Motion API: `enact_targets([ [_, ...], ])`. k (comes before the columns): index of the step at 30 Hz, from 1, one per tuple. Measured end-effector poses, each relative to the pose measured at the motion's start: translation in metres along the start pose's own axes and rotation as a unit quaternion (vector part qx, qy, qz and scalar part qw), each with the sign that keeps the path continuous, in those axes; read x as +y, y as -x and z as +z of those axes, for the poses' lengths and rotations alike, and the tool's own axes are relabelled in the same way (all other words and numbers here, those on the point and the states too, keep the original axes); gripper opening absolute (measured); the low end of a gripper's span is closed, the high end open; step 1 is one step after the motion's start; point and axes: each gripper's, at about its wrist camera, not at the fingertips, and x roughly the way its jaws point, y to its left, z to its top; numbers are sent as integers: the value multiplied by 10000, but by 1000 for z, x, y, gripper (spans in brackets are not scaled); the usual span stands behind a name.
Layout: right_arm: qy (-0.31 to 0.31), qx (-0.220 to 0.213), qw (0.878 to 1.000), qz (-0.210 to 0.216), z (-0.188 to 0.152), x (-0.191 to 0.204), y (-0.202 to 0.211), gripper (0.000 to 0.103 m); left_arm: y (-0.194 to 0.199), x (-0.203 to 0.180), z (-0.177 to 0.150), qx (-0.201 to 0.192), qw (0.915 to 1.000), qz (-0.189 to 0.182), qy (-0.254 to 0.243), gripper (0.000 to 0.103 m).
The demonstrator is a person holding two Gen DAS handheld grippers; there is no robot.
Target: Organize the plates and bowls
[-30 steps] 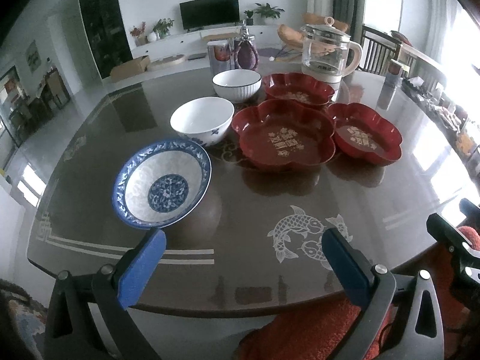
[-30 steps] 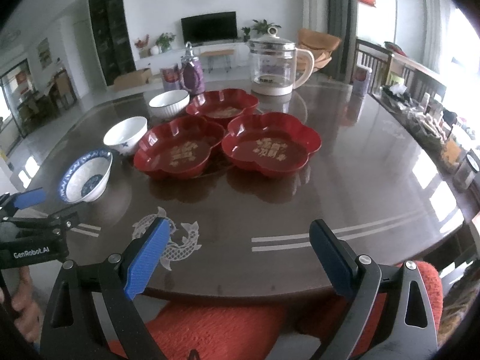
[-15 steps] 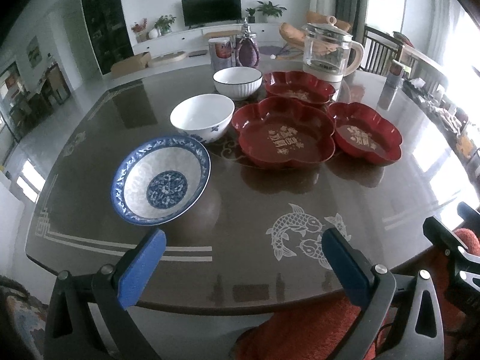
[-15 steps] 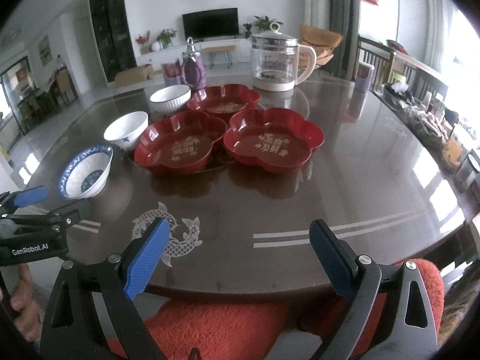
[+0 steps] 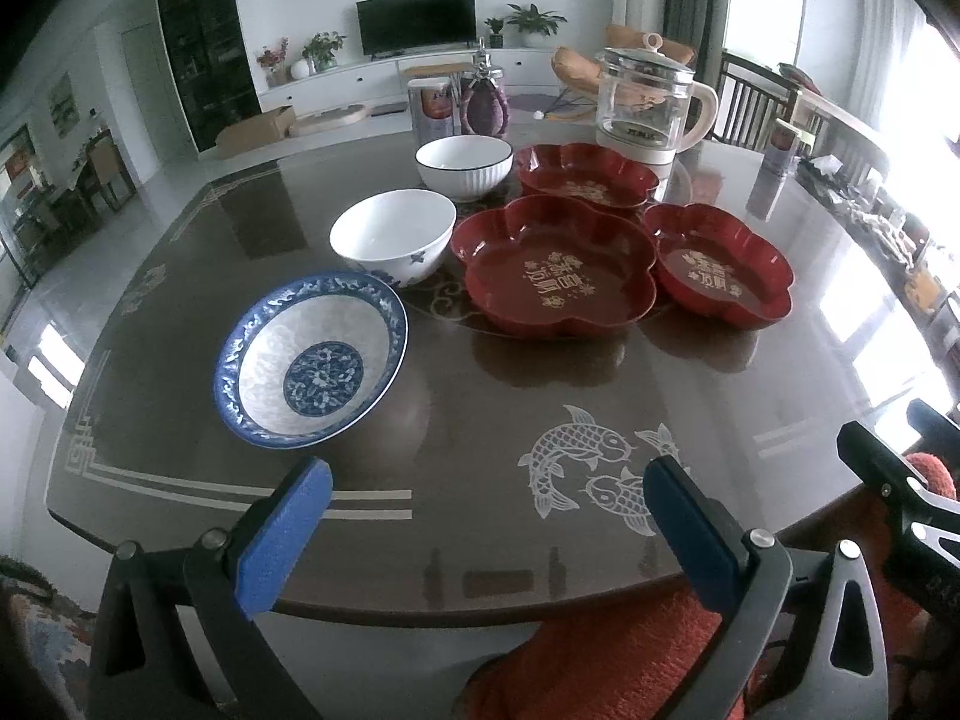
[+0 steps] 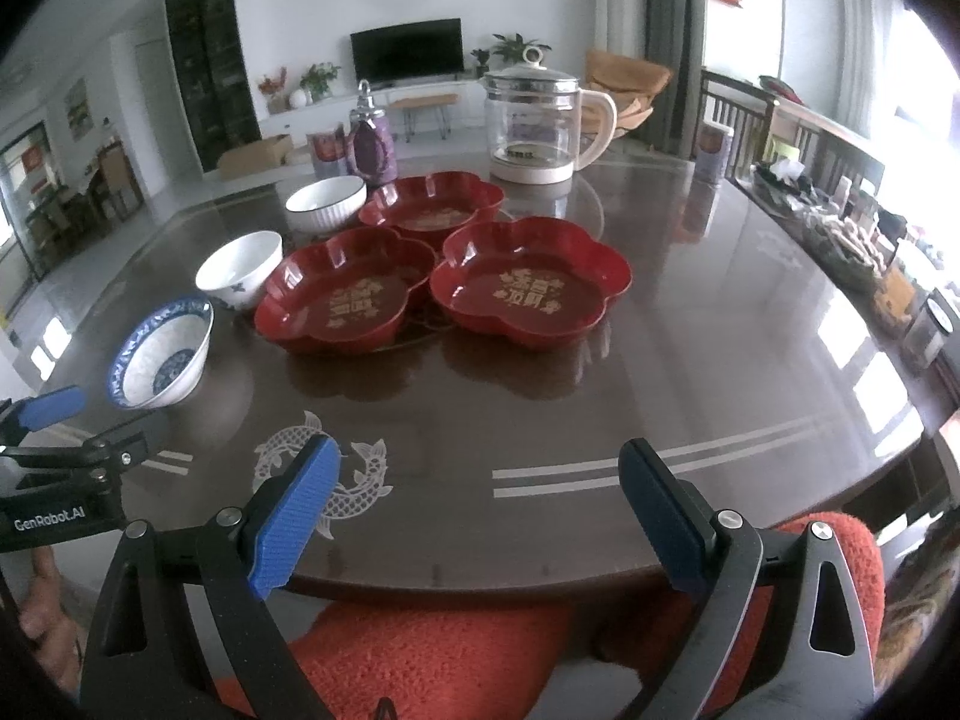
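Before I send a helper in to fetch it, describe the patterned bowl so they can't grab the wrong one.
On the round dark glossy table, find the three red flower-shaped plates; a row of three bowls runs along their left. The blue-and-white patterned porcelain bowl is the nearest of that row, just beyond the left gripper. Unlike its plain white neighbours, it has a blue rim band and a blue medallion inside.

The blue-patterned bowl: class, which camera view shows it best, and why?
The left wrist view: the blue-patterned bowl sits close and large, its rim and centre medallion fully visible. The right wrist view shows it small, at the left edge, seen from the side.
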Motion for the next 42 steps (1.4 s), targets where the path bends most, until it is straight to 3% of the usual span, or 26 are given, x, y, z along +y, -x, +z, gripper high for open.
enact_targets([
  [7, 65, -56, 9999, 126, 3, 2, 2, 96, -3, 2, 4, 39, 9999, -94, 11, 103],
  [13, 5, 428, 9889, 1424, 52, -20, -27, 96, -26, 24, 50, 357, 9976, -444, 389, 103],
  [15, -116, 528, 9875, 1479, 74, -38, -36, 96, -33, 23, 64, 435, 9974, -462, 356, 103],
  [19, -164, 859, 9897, 1130, 119, -75, -60, 96, -53, 19, 74, 679, 9954, -579, 334, 103],
  [22, -227, 1117, 9836, 1395, 139, -85, -79, 96, -73, 23, 72, 931, 9911, -703, 640, 103],
  [24, -70, 1304, 9760, 1742, 156, -77, -100, 96, -87, 23, 76, 1022, 9886, -760, 804, 103],
  [28, -176, 1814, 9459, 2685, 187, -49, -159, 96, -107, 24, 93, 1112, 9835, -936, 1076, 102],
  [30, -255, 2025, 9357, 2876, 200, -31, -189, 95, -116, 28, 103, 1137, 9803, -1007, 1266, 102],
  [33, -77, 2260, 9338, 2771, 211, -6, -224, 94, -130, 35, 114, 1261, 9740, -1162, 1483, 101],
  [37, 197, 2542, 9321, 2574, 212, 16, -253, 93, -153, 43, 122, 1540, 9618, -1362, 1806, 84],
  [39, 384, 2665, 9297, 2512, 210, 27, -260, 89, -160, 47, 123, 1625, 9563, -1463, 1940, 74],
  [42, 577, 2862, 9206, 2592, 205, 37, -270, 56, -164, 49, 124, 1648, 9533, -1537, 2008, 69],
])
